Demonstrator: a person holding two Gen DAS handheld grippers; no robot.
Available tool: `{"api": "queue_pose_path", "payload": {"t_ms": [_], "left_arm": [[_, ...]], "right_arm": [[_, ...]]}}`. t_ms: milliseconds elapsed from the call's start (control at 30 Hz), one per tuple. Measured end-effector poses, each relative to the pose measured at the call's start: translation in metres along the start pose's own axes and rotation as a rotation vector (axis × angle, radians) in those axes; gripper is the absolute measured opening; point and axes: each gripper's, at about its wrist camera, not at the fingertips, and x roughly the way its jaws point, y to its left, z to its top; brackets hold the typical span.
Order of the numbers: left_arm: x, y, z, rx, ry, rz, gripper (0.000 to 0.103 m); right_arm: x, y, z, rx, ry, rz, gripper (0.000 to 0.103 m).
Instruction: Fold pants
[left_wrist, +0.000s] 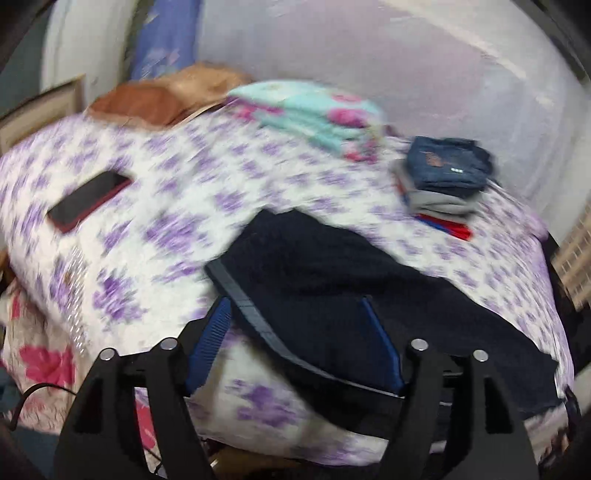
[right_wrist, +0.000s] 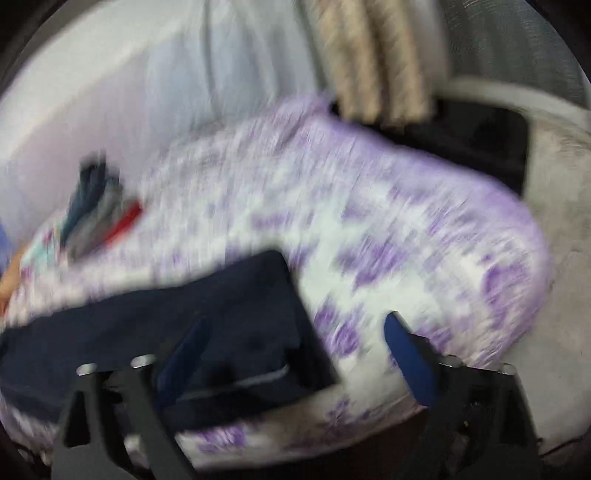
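Dark navy pants lie folded on the purple-flowered bed sheet, close to the bed's near edge. My left gripper hovers over their near left corner with its jaws wide apart; one blue pad is over the sheet, the other over the cloth. In the blurred right wrist view the same pants reach in from the left. My right gripper stands open over their right end, with one finger over bare sheet. Neither gripper pinches the fabric.
A dark phone lies on the bed at left. A stack of folded clothes topped by jeans sits at the back right, beside a folded teal floral blanket and a brown pillow. The bed's right edge drops to grey floor.
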Motion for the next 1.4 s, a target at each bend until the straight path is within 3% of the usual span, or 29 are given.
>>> {"api": "queue_pose_path", "payload": {"t_ms": [33,133,200,267,300,333,367,400,467,533,567,633,700,733,767,800,833,967,1033,1100,1167,1200,1233,1267,1333,1400], "left_arm": [[-0.002,-0.017,-0.003,0.042,0.003,-0.039,0.078],[0.010,-0.062,-0.014,0.150,0.058,-0.144,0.079],[0.033,-0.084,-0.026,0.200,0.124,-0.185,0.079],[0.060,-0.092,-0.036,0.227,0.181,-0.192,0.079],[0.071,-0.091,-0.040,0.230,0.198,-0.166,0.079],[0.086,-0.088,-0.048,0.221,0.230,-0.149,0.079],[0.085,-0.089,-0.050,0.227,0.210,-0.151,0.081],[0.082,-0.092,-0.053,0.250,0.195,-0.148,0.084],[0.079,-0.097,-0.057,0.292,0.202,-0.129,0.085],[0.079,-0.098,-0.056,0.305,0.210,-0.127,0.085],[0.079,-0.097,-0.056,0.306,0.215,-0.127,0.085],[0.080,-0.099,-0.055,0.306,0.226,-0.132,0.089],[0.081,-0.102,-0.056,0.309,0.229,-0.126,0.093],[0.080,-0.104,-0.058,0.312,0.228,-0.120,0.094],[0.081,-0.106,-0.058,0.314,0.226,-0.113,0.094],[0.083,-0.108,-0.059,0.315,0.224,-0.111,0.094],[0.082,-0.108,-0.059,0.311,0.223,-0.114,0.094],[0.078,-0.102,-0.058,0.282,0.216,-0.138,0.094],[0.078,-0.103,-0.058,0.281,0.215,-0.136,0.094],[0.080,-0.105,-0.059,0.292,0.214,-0.128,0.095],[0.081,-0.106,-0.060,0.305,0.211,-0.124,0.096],[0.081,-0.107,-0.061,0.312,0.209,-0.121,0.096],[0.081,-0.107,-0.062,0.316,0.208,-0.120,0.096],[0.081,-0.107,-0.062,0.320,0.207,-0.120,0.096],[0.080,-0.107,-0.062,0.325,0.209,-0.117,0.096],[0.080,-0.107,-0.062,0.328,0.212,-0.118,0.096]], "right_arm": [[0.017,0.003,-0.001,-0.035,0.076,0.037,0.022],[0.007,0.003,0.014,-0.062,0.020,0.078,0.018],[-0.022,0.008,0.034,-0.106,-0.096,0.134,0.017],[-0.041,0.013,0.044,-0.156,-0.182,0.160,0.017],[-0.039,0.012,0.047,-0.163,-0.176,0.159,0.017],[-0.026,0.007,0.048,-0.159,-0.101,0.153,0.020],[-0.004,0.000,0.045,-0.149,0.032,0.126,0.020],[0.007,-0.008,0.042,-0.124,0.095,0.092,0.022],[0.015,-0.024,0.037,-0.077,0.140,0.028,0.035],[0.002,-0.032,0.046,-0.055,0.067,0.025,0.062],[-0.006,-0.029,0.056,-0.061,0.002,0.057,0.068],[-0.005,-0.011,0.069,-0.130,-0.028,0.104,0.089],[0.018,0.010,0.078,-0.243,0.019,0.051,0.091],[0.040,0.017,0.080,-0.282,0.079,0.008,0.076],[0.064,0.019,0.081,-0.289,0.169,0.007,0.043],[0.079,0.018,0.080,-0.274,0.244,0.040,0.004],[0.084,0.019,0.082,-0.280,0.239,0.040,0.004],[0.039,0.030,0.114,-0.326,0.028,0.132,0.003],[0.028,0.029,0.123,-0.325,-0.026,0.143,0.003],[0.042,0.024,0.123,-0.304,0.008,0.122,0.003],[0.075,0.019,0.109,-0.299,0.152,0.074,0.004],[0.097,0.012,0.094,-0.298,0.242,0.038,0.008],[0.105,0.009,0.087,-0.294,0.250,0.029,0.011],[0.100,0.007,0.088,-0.279,0.202,0.027,0.017],[0.084,0.001,0.094,-0.239,0.140,0.004,0.055],[0.055,-0.006,0.098,-0.197,0.064,0.036,0.066]]}}
